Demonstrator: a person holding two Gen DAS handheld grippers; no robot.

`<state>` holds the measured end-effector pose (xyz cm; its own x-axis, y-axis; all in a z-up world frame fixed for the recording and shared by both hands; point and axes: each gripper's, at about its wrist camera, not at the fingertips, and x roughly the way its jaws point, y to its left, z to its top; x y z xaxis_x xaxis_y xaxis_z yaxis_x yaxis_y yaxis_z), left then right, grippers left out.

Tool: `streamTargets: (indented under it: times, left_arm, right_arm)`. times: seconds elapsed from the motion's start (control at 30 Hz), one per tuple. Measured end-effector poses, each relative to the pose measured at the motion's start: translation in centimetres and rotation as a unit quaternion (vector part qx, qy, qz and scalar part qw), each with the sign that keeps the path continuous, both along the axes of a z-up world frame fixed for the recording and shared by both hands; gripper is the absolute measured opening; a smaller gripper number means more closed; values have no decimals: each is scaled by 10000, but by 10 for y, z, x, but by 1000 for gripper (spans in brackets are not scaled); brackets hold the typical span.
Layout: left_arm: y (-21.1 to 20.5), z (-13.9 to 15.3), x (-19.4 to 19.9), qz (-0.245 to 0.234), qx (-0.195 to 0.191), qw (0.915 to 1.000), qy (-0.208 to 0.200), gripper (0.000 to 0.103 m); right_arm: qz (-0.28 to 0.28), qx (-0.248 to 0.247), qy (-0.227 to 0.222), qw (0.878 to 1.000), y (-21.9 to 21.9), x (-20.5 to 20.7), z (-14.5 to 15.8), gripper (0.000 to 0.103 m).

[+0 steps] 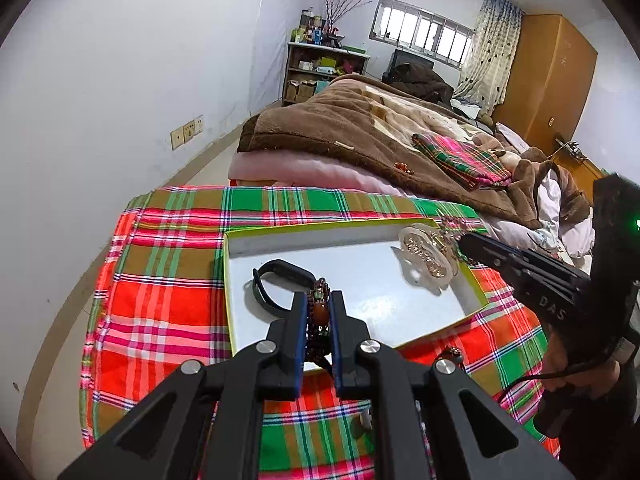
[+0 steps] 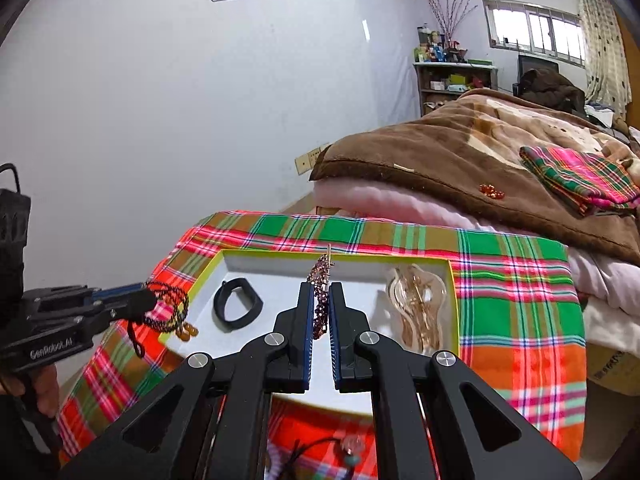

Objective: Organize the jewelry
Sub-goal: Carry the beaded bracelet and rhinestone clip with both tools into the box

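- Hiding part of the bead bracelet (image 1: 318, 320), the left gripper (image 1: 318, 300) has its jaws clamped on it above the box (image 1: 280, 236).
- Right gripper (image 2: 321, 300) jaws pinch a purple hair clip (image 2: 322, 280), its lower end hidden.
- Pendant (image 2: 352, 446) near the surface's front edge is blurred.

Pale bluish walls (image 1: 120, 60) are seen; a bed under a brown blanket (image 1: 352, 128), a cluttered shelf unit (image 1: 320, 68), a barred window (image 1: 424, 32), patterned curtain (image 1: 488, 48), wooden wardrobe (image 1: 548, 80).
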<state>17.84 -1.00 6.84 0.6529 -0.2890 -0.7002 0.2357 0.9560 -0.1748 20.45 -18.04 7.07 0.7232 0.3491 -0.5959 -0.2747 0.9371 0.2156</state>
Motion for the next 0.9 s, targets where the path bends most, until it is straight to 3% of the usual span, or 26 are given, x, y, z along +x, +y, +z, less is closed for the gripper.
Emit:
streamTargets:
  times: [0.5, 0.9]
  left_arm:
    - [8, -35, 19, 157, 46, 9990, 419, 11]
    - [18, -55, 26, 216, 60, 9976, 652, 11]
  right_arm:
    - [418, -129, 598, 9972, 38, 62, -31, 7]
    - [564, -191, 1026, 9929, 58, 85, -61, 7]
